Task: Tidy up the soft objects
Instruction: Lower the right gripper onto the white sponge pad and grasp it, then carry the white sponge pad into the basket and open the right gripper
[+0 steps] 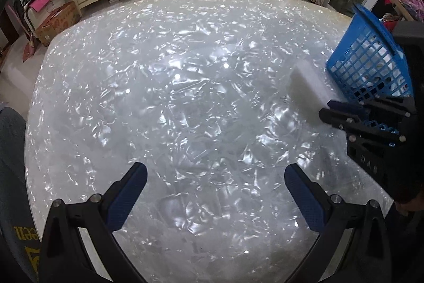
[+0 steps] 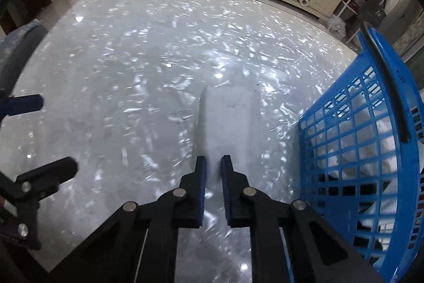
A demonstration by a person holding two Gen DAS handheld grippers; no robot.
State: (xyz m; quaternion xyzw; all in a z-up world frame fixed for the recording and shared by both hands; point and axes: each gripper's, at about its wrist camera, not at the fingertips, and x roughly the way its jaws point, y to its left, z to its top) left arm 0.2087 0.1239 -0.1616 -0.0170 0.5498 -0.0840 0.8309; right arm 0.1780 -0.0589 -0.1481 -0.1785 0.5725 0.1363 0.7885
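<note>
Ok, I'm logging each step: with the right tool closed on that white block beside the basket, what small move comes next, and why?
Probably lift the white foam block off the table and carry it right, over the blue basket rim. The right tool pinches its near end, and similar white pieces already lie inside the basket. The left tool hangs open, empty.
</note>
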